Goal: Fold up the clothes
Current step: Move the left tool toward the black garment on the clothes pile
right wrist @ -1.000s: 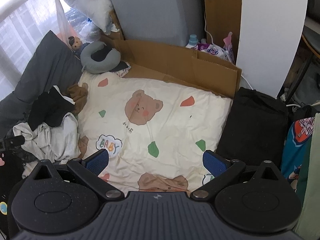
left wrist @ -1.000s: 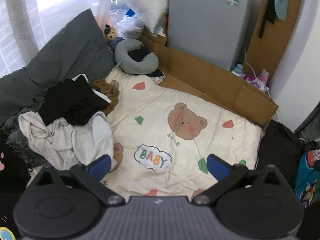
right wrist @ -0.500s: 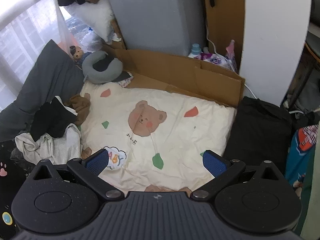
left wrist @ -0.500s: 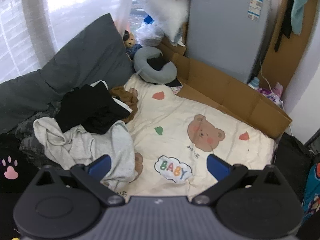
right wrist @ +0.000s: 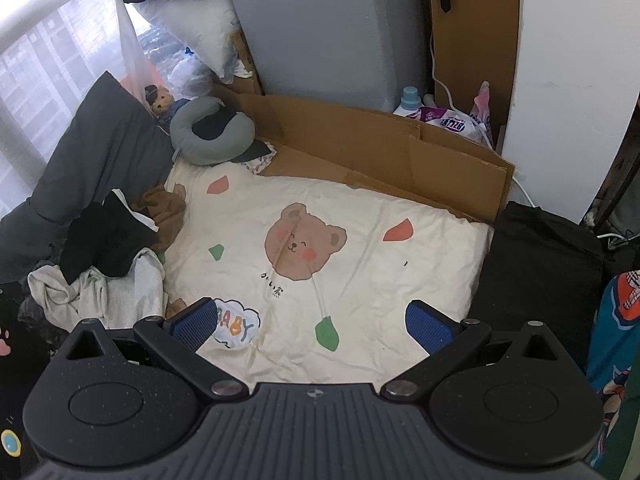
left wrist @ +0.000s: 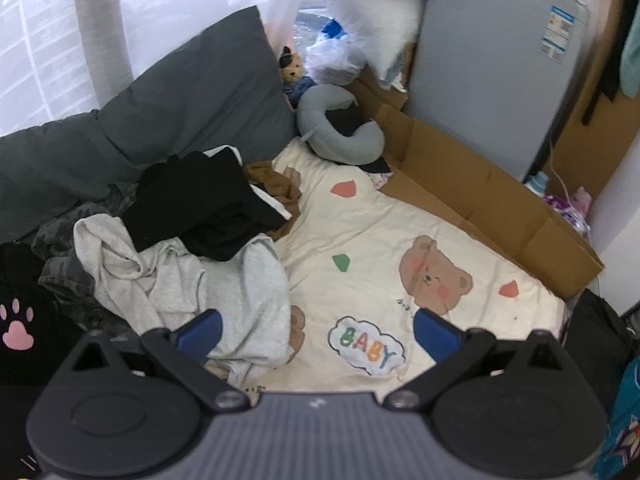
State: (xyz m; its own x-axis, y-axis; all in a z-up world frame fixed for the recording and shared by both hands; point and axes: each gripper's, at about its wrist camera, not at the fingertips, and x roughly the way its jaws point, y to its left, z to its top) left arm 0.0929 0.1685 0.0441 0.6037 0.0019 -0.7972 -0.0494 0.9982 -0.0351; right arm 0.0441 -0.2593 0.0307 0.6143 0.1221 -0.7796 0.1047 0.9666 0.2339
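Left gripper (left wrist: pixel 316 330) spread wide, blue pads (left wrist: pixel 198 330) apart with nothing between them, hovering above the bedding. Right under and just past the left-hand pad: a crumpled light grey garment (left wrist: pixel 180 280), top of the clothes pile. Beyond that, a black garment (left wrist: pixel 208 208) heaped on the grey one, with a brown piece (left wrist: pixel 276 184) poking out on the far side. Between the two pads, further out: cream quilt (left wrist: pixel 360 232) with a "BABY" cloud print (left wrist: pixel 366 344) and a bear face (left wrist: pixel 434 276) off toward the right-hand pad. Far beyond the pile, a dark grey pillow (left wrist: pixel 192 92), a grey neck pillow (left wrist: pixel 340 128) and flattened cardboard (left wrist: pixel 480 192).

Right gripper (right wrist: pixel 314 326) same deal, pads (right wrist: pixel 428 328) wide apart, empty, up in the air. Bear print (right wrist: pixel 302 240) straight ahead between the pads, quilt (right wrist: pixel 400 272) bare there. Clothes pile well off past the left-hand pad: grey garment (right wrist: pixel 96 292) with black one (right wrist: pixel 104 240) on top. Past the right-hand pad, a black bag (right wrist: pixel 540 260) touching the quilt edge. Cardboard (right wrist: pixel 380 148) and a grey appliance (right wrist: pixel 336 28) at the far end.
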